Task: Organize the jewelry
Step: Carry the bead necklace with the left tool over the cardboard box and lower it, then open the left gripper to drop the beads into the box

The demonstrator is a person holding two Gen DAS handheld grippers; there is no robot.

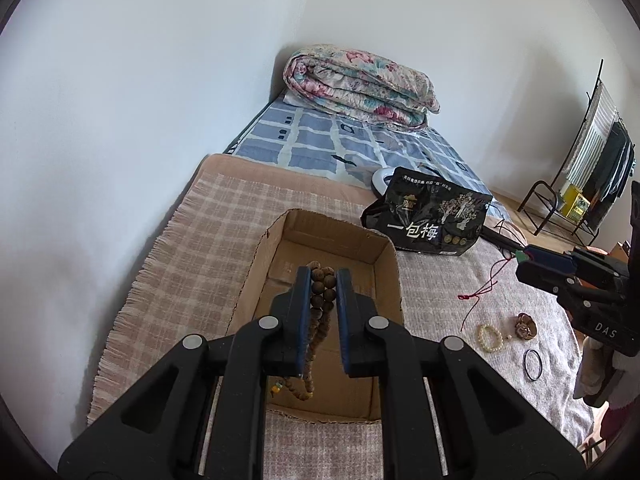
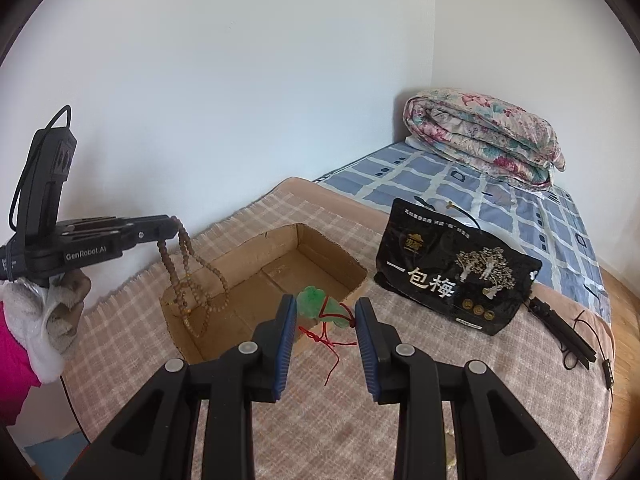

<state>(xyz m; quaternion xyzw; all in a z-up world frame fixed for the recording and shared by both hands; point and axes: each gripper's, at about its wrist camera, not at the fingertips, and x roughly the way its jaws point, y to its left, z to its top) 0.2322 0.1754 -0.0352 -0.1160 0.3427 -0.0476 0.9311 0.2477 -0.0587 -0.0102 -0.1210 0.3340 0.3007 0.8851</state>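
My left gripper (image 1: 323, 276) is shut on a brown wooden bead necklace (image 1: 322, 296) and holds it above an open cardboard box (image 1: 390, 258). In the right wrist view the same necklace (image 2: 188, 280) hangs from the left gripper (image 2: 170, 226) into the box (image 2: 280, 248). My right gripper (image 2: 326, 308) is shut on a green jade pendant (image 2: 318, 306) with a red cord (image 2: 332, 354), just at the box's near right corner; it also shows in the left wrist view (image 1: 524, 258). A pearl bracelet (image 1: 490, 338), a gold ring (image 1: 524, 326) and a black ring (image 1: 533, 365) lie on the blanket.
A black snack bag (image 2: 452, 272) stands right of the box. A folded floral quilt (image 2: 484, 136) lies at the bed's far end. A black clip with cable (image 2: 560, 324) lies right of the bag. A clothes rack (image 1: 588, 168) stands beyond the bed.
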